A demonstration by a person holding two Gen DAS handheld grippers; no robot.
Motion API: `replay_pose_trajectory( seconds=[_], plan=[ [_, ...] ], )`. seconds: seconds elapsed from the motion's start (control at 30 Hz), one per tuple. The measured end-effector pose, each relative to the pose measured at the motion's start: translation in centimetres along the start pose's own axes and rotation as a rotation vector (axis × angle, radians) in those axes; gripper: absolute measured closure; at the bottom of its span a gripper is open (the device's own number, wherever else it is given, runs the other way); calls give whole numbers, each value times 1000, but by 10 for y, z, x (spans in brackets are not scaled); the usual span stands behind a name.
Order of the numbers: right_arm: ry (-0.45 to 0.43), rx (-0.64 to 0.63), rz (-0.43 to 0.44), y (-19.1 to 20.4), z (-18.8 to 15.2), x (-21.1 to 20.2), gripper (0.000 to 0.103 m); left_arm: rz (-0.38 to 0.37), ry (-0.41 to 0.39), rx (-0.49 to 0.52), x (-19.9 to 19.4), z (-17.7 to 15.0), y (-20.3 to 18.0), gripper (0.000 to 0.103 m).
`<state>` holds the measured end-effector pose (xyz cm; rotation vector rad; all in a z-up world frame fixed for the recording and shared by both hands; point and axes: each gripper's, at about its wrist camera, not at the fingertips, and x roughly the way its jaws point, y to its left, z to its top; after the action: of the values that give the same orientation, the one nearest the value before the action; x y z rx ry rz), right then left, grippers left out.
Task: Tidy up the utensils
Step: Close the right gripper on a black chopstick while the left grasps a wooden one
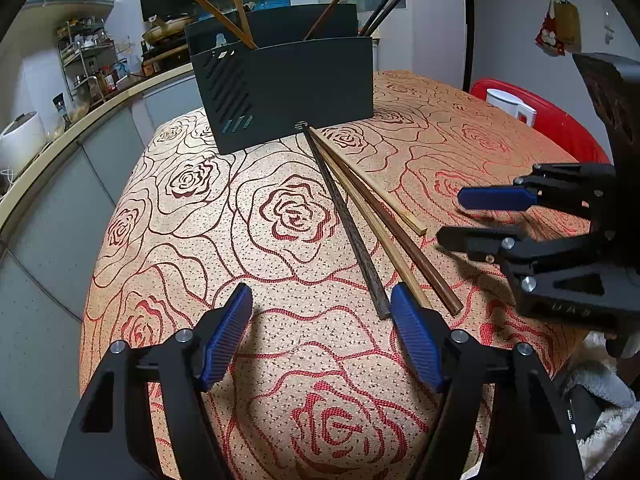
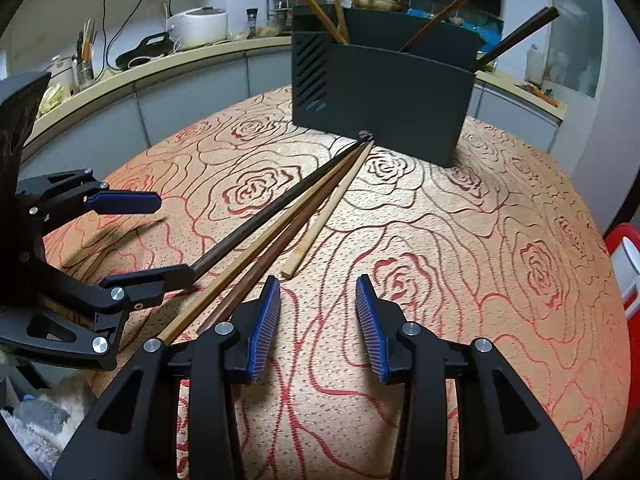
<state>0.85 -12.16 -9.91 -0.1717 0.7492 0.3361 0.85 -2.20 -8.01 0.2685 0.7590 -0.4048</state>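
Rose-patterned cloth in red and tan covers the surface (image 1: 280, 360) on which all task items rest, seen by both wrist cameras. Nearest the left camera, the left tongs (image 1: 322, 336) hover over the cloth with their blue ribbed pads spread and nothing between them; the right pad sits just beside the near end of the dark chopstick (image 1: 344, 220). To the right in that view, the right tongs (image 1: 448, 218) reach in with a moderate gap between their jaws and no object pinched. From the right camera these same right tongs (image 2: 318, 320) stand parted over bare cloth, just right of the chopstick ends. Four loose chopsticks lie fanned on the surface, tips converging toward the holder: the dark one, a light bamboo chopstick (image 1: 372, 220), a reddish-brown chopstick (image 1: 404, 236) and a shorter pale chopstick (image 1: 384, 196). Beyond them, the dark grey utensil holder (image 1: 288, 92) stands upright on the cloth, its side wall slotted, with several chopsticks (image 1: 208, 4) leaning out of its compartments. Farther back, a white kettle (image 1: 510, 106) stands at the right, and a kitchen counter (image 2: 160, 64) carries a white rice cooker (image 2: 198, 26).
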Motion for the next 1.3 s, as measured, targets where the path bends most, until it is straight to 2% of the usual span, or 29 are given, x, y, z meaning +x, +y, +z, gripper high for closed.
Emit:
replay_pose_trajectory(
  seconds=[0.27,0.57,0.73,0.83,0.93,1.03,1.3],
  plan=[
    [29,19,37,2,4,7,70,-23,13,-31,1,1,4,42],
    [23,58,18,-3,6,9,79,-39,18,-47,3,1,5,49],
    [24,74,-49,-4,3,6,83,-27,39,-62,6,1,10,62],
    [28,91,-108,-8,2,3,83,-31,38,-79,6,1,13,62],
    [9,134,-49,-14,2,-1,83,-43,32,-83,5,1,12,62],
    [-8,119,7,-9,4,-2,83,-51,20,-84,4,2,11,62],
    [28,94,8,3,13,14,83,-70,20,-97,11,7,8,62]
  ],
)
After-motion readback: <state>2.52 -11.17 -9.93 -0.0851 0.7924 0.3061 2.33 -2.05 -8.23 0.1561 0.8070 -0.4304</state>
